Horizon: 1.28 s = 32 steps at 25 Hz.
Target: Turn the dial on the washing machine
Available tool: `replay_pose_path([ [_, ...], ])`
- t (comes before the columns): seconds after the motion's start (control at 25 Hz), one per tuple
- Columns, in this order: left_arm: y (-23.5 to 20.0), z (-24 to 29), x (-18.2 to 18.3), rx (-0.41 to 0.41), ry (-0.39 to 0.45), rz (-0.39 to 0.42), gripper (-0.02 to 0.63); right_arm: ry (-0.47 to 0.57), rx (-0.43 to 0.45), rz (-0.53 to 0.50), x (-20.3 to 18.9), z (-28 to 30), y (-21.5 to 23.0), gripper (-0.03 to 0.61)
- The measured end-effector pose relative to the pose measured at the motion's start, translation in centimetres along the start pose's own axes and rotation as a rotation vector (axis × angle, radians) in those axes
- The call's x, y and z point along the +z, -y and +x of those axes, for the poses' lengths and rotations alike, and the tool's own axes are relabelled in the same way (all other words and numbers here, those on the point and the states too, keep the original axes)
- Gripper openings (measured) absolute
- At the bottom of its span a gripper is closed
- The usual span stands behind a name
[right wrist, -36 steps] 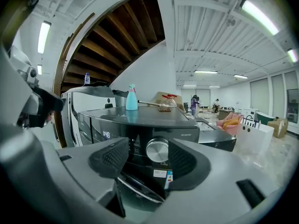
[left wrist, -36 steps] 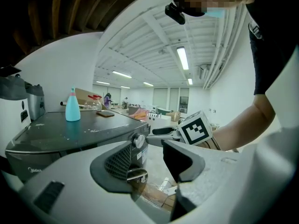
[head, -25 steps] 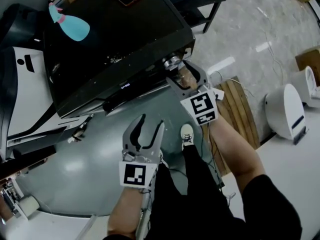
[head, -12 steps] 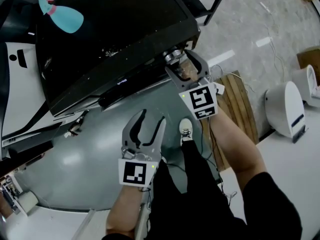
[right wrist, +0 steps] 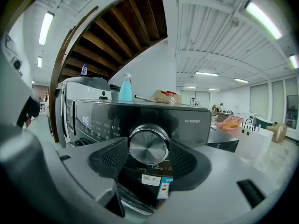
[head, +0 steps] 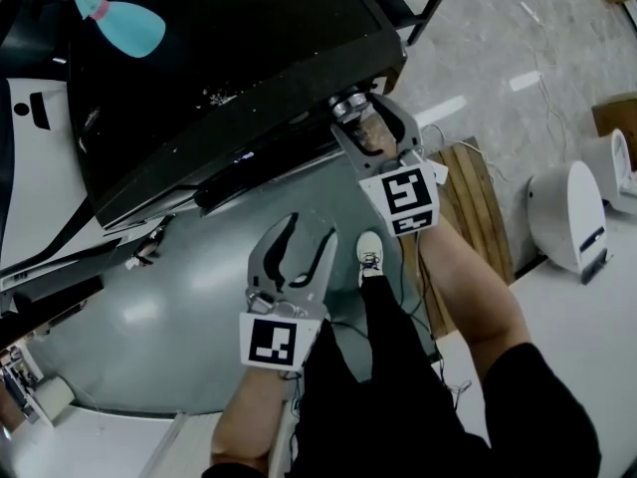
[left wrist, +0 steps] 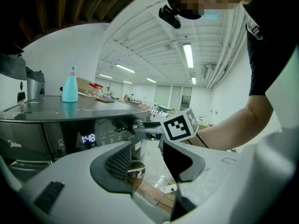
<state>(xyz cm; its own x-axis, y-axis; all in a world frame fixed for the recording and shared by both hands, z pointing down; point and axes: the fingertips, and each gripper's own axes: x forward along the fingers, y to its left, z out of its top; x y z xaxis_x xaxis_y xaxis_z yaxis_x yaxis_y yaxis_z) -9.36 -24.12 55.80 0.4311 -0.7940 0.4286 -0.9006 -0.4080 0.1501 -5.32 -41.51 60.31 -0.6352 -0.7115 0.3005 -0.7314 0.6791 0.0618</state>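
A dark washing machine [head: 219, 48] fills the upper left of the head view. Its silver dial [head: 348, 106] sits at the right end of the front panel. My right gripper [head: 368, 119] reaches up to it. In the right gripper view the dial [right wrist: 148, 144] stands between the two pads [right wrist: 112, 158]. The jaws are closing, and no gap shows on either side. My left gripper [head: 299, 239] hangs lower, over the round grey door, open and holding nothing. The left gripper view shows the lit display [left wrist: 88, 138] and the right gripper's marker cube [left wrist: 180, 125] at the panel.
A light-blue spray bottle [head: 117, 23] stands on the machine's top, far left. A wooden pallet [head: 478, 217] and a white rounded appliance [head: 569, 217] are on the floor to the right. The person's shoe [head: 370, 257] is below the right gripper.
The right gripper has edged a little up and right along with the view and stays at the dial. The left gripper has barely moved.
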Motion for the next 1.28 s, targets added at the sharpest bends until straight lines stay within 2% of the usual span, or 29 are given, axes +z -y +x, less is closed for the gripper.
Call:
replay_pose_path([
  [0.2,-0.1,-0.3,-0.2,0.0,-0.001,-0.007,0.195,0.014,0.016,0.165,-0.4,0.0,0.3,0.27],
  [0.36,-0.1,-0.5,-0.3,-0.001,0.0,-0.005,0.195,0.042,0.048,0.37,-0.8,0.0,0.7,0.27],
  [0.44,0.0,-0.6,-0.3,-0.001,0.002,-0.007,0.195,0.05,0.053,0.406,-0.8,-0.1,0.8,0.27],
  [0.88,0.1,-1.1,-0.4,-0.002,0.002,-0.003,0.195,0.033,0.016,0.239,-0.8,-0.5,0.8,0.298],
  [1.08,0.3,-1.2,-0.4,-0.002,0.002,-0.003,0.195,0.025,0.019,0.115,-0.3,-0.7,0.1,0.298],
  [1.28,0.3,-1.4,-0.7,-0.002,0.0,-0.003,0.195,-0.003,-0.014,-0.055,-0.1,-0.7,-0.1,0.298],
])
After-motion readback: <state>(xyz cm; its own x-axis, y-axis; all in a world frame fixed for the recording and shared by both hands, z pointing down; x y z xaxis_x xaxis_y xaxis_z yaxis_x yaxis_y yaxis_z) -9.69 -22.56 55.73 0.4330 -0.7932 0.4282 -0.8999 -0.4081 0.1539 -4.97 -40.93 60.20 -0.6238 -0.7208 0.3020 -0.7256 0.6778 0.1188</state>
